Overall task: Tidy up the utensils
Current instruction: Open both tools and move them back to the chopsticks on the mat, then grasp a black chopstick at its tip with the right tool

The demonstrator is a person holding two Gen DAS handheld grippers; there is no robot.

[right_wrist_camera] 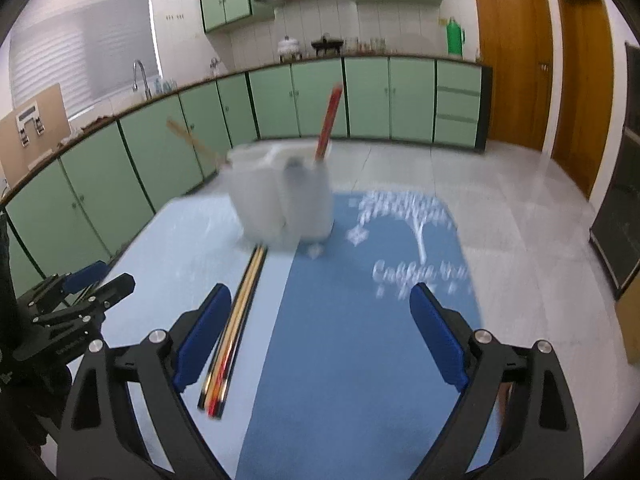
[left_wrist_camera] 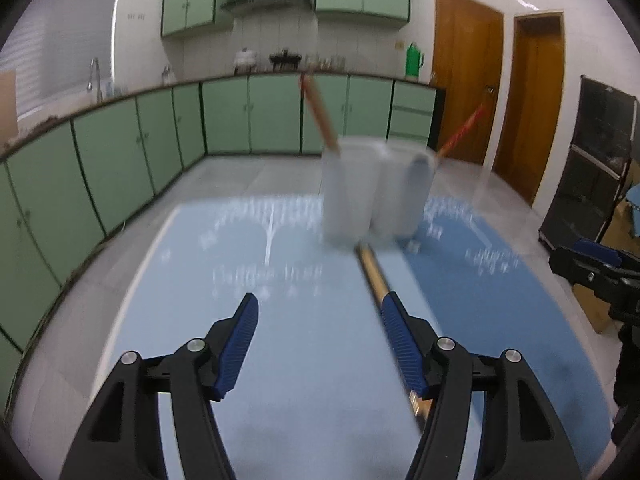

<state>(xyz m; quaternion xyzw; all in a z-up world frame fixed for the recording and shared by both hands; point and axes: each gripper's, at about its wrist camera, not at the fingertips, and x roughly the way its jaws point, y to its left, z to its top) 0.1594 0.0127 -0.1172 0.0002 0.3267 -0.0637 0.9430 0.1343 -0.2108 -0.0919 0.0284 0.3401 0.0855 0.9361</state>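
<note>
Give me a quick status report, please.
Left gripper and right gripper open, empty. Chopsticks flat on mat, before holder. Nothing in the way.

A utensil holder [right_wrist_camera: 282, 200] stands on the far part of the mat [right_wrist_camera: 360, 360]. Two utensils stand in it, one handle [right_wrist_camera: 329, 120] leaning right, the other [right_wrist_camera: 196, 142] leaning left. A bundle of chopsticks [right_wrist_camera: 236, 328] lies on the mat before the holder.

bare mat [right_wrist_camera: 360, 340] ahead – chopsticks [right_wrist_camera: 236, 320] lie left, white holder [right_wrist_camera: 284, 200] blocks beyond
</note>
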